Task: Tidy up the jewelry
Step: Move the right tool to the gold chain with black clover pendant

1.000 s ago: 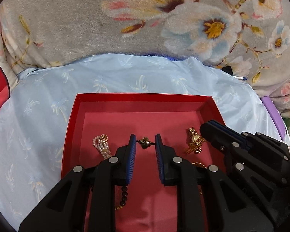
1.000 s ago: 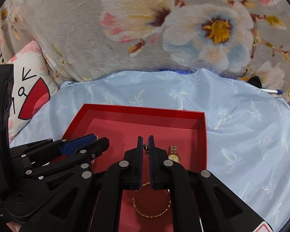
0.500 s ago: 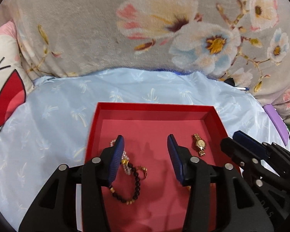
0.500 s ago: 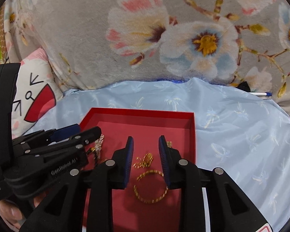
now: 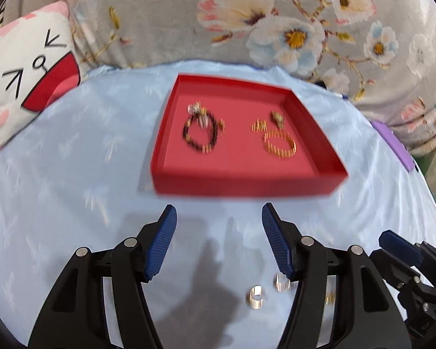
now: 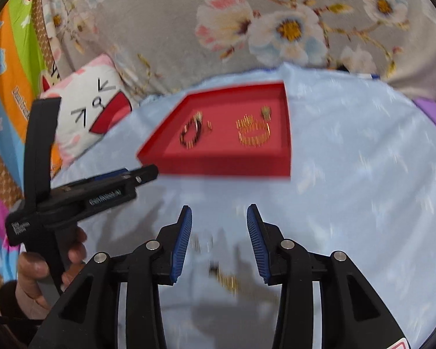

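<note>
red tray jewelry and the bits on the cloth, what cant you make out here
- Left wrist view: red tray pieces motion-blurred; pile beside the black bead bracelet unreadable.
- Left wrist view: gold item mostly hidden behind the left tongs.
- Right wrist view: gold chain on the cloth smeared by blur.

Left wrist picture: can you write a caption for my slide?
Open left claw hovers over blue cloth, two silver rings below it, bracelets in the red tray ahead.
</note>
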The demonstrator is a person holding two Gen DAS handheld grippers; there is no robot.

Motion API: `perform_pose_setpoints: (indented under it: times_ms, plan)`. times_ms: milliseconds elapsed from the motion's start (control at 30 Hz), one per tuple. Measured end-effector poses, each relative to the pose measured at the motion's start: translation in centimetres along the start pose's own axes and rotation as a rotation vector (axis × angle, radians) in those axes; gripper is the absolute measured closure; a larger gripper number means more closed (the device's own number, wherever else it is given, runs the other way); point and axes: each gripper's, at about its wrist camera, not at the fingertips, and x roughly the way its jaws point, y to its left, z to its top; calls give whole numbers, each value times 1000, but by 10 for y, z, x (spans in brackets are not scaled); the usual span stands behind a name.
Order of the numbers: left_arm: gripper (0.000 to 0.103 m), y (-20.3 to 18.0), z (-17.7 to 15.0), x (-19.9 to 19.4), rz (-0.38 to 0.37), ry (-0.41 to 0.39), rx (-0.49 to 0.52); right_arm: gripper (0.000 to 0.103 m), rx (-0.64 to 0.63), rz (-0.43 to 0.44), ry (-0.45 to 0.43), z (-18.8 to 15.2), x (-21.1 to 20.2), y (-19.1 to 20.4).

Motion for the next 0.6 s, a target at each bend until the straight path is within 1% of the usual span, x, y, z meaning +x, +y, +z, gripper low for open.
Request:
perform_pose_setpoints:
  times_ms: [100, 200, 267, 400, 533, 600]
  plan:
    - [44, -1, -39, -7, -5, 45, 3, 63, 26, -18, 62, -35, -5, -7]
    - [44, -6, -64, -14, 9, 55, 30, 63, 17, -67, 83, -55, -6, -10]
    - [44, -9, -76, -19, 8, 50, 35, 63, 8, -86, 86, -62, -5, -12]
    - [44, -12, -85, -25, 10, 28, 42, 63, 2, -85, 81, -60, 0, -14]
    - [44, -16, -88, -22, 10, 37, 55, 63, -33, -72, 83, -50, 11, -11]
    - [44, -17, -88, -24, 13, 26, 60, 63, -43, -70, 87, -46, 17, -9]
